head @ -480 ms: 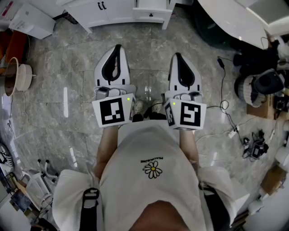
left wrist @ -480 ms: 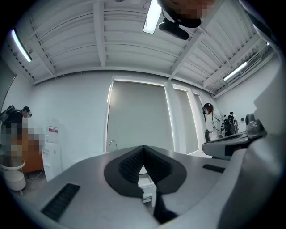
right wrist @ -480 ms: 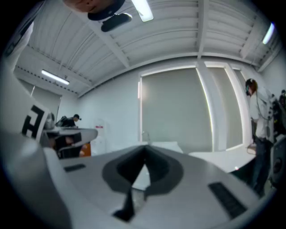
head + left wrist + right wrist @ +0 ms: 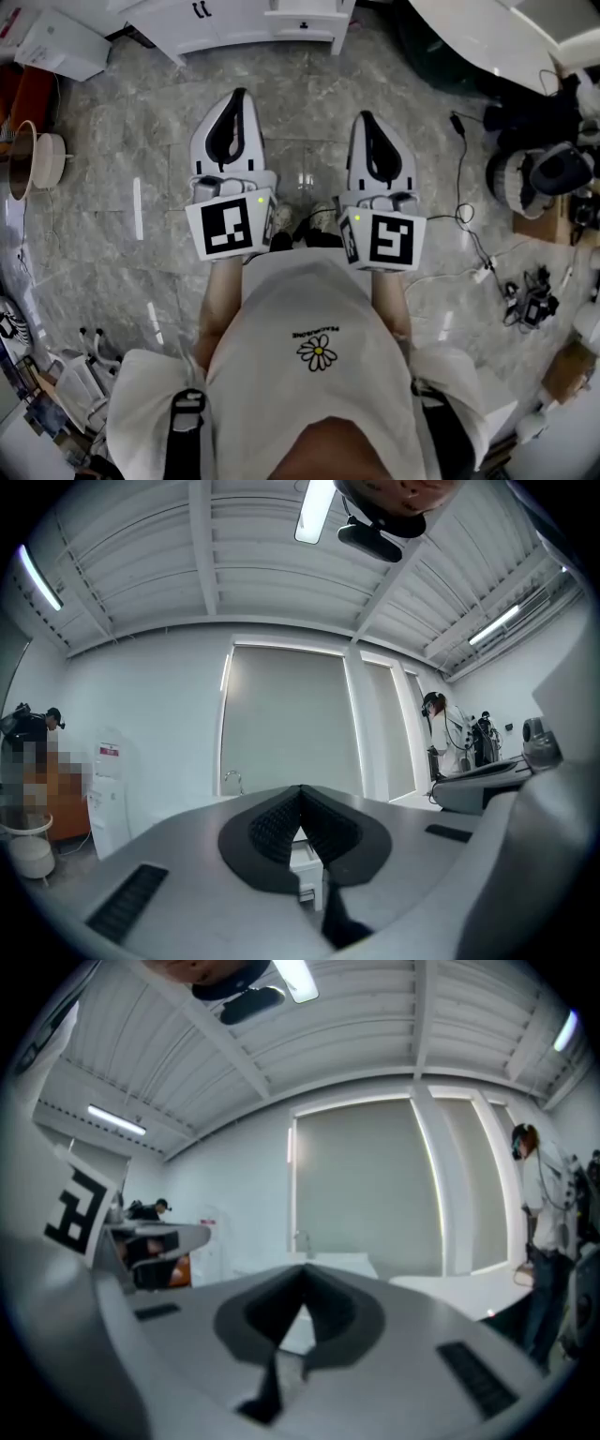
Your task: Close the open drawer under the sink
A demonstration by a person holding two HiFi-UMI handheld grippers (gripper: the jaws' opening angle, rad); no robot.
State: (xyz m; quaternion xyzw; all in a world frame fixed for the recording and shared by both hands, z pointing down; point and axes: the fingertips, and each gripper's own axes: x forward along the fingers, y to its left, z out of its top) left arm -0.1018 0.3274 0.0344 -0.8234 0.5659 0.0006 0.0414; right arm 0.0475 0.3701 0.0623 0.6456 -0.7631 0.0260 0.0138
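head view, looking steeply down. the left tool (image 4: 242, 94) and the right tool (image 4: 367, 114) are held side by side in front of the person's white shirt (image 4: 317, 352), both pointing away from the body toward the top of the frame, each with its marker cube (image 4: 230, 225) at the rear. they hang above a grey marble floor (image 4: 141, 187) and touch nothing.

the open drawer (image 4: 306, 24), white with a small dark handle, stands pulled out from a white cabinet (image 4: 211, 21) at the top edge of this view. it lies ahead of both tools, between their lines of aim, and well apart from their tips.

left gripper view. the left tool (image 4: 301, 789) is closed: its dark ribbed pads meet at the tip and nothing is held. a white part of the cabinet shows low in the gap behind the tip, and a faucet (image 4: 232, 778) stands above it against the pale wall.

right gripper view. the right tool (image 4: 305, 1267) is likewise closed and empty, its jaws joined at the tip. the faucet (image 4: 300, 1238) shows just above the tip. another person (image 4: 544, 1241) stands at the right edge.

cables (image 4: 469, 234) trail over the floor to the right.
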